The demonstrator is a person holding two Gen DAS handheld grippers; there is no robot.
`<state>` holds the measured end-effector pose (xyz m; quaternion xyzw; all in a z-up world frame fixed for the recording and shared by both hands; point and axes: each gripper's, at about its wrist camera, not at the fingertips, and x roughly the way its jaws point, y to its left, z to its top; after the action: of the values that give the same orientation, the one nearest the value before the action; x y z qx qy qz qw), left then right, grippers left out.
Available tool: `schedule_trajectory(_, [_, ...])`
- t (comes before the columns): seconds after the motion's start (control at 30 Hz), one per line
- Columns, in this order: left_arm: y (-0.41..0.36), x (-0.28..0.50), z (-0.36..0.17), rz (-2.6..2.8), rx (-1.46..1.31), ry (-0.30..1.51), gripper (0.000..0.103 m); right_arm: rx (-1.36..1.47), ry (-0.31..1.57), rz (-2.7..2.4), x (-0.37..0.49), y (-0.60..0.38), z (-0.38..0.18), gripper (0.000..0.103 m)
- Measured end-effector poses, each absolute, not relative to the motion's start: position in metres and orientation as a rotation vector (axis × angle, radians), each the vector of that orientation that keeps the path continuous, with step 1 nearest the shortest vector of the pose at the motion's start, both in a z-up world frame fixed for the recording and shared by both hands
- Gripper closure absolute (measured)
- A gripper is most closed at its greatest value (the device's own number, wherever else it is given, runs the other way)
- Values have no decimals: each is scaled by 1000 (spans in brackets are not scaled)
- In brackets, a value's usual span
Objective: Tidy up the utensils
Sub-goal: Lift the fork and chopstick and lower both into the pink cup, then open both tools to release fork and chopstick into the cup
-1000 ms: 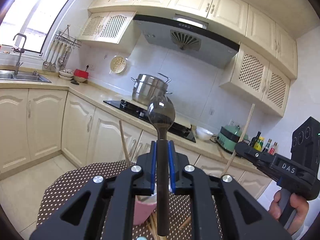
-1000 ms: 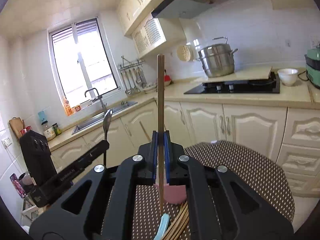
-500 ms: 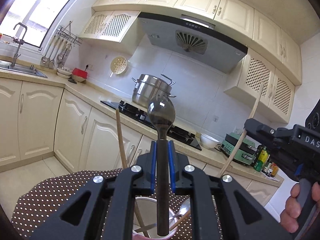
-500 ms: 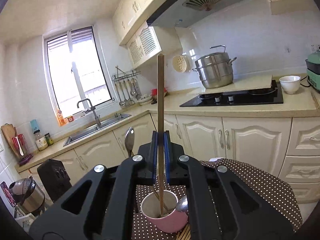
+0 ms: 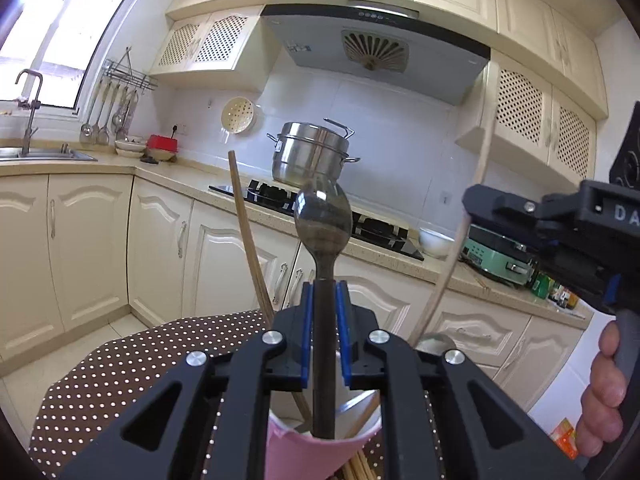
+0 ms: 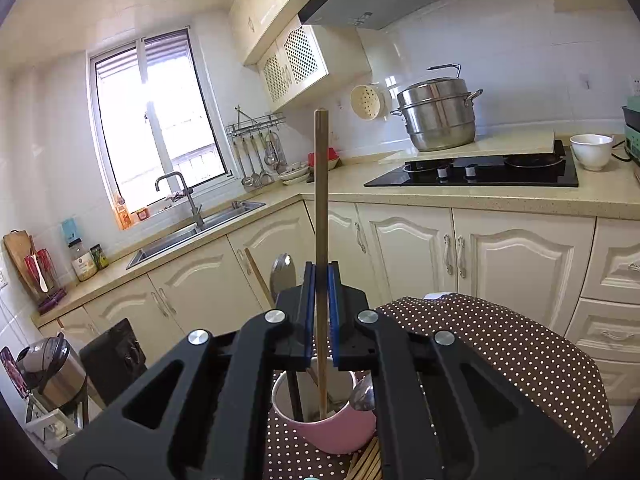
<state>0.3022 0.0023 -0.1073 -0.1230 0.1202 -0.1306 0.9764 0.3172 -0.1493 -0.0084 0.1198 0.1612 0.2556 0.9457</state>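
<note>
My left gripper (image 5: 324, 296) is shut on a dark-handled metal spoon (image 5: 323, 220), held upright with its handle end inside the pink cup (image 5: 316, 454). My right gripper (image 6: 321, 276) is shut on a wooden chopstick (image 6: 321, 184), held upright with its lower end inside the same pink cup (image 6: 332, 430). The right gripper (image 5: 472, 204) with its chopstick (image 5: 460, 236) also shows in the left wrist view. A chopstick (image 5: 246, 236) and another spoon (image 6: 362, 396) stand in the cup. The cup sits on a brown polka-dot table (image 6: 520, 356).
Loose chopsticks (image 6: 366, 464) lie on the table in front of the cup. Behind are cream cabinets, a counter with a black hob (image 6: 480, 172), a steel pot (image 6: 438, 120), a white bowl (image 6: 592, 150) and a sink (image 6: 192, 228).
Both grippers have come down over the pink cup. The spoon handle and the chopstick tip now reach inside the cup.
</note>
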Motion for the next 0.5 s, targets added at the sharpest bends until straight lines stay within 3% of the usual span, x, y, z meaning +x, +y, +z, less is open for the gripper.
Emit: schedule_trajectory(0.5, [16,269,-106,-265,-253,302,91,196,390,476,310,-138,-32,96])
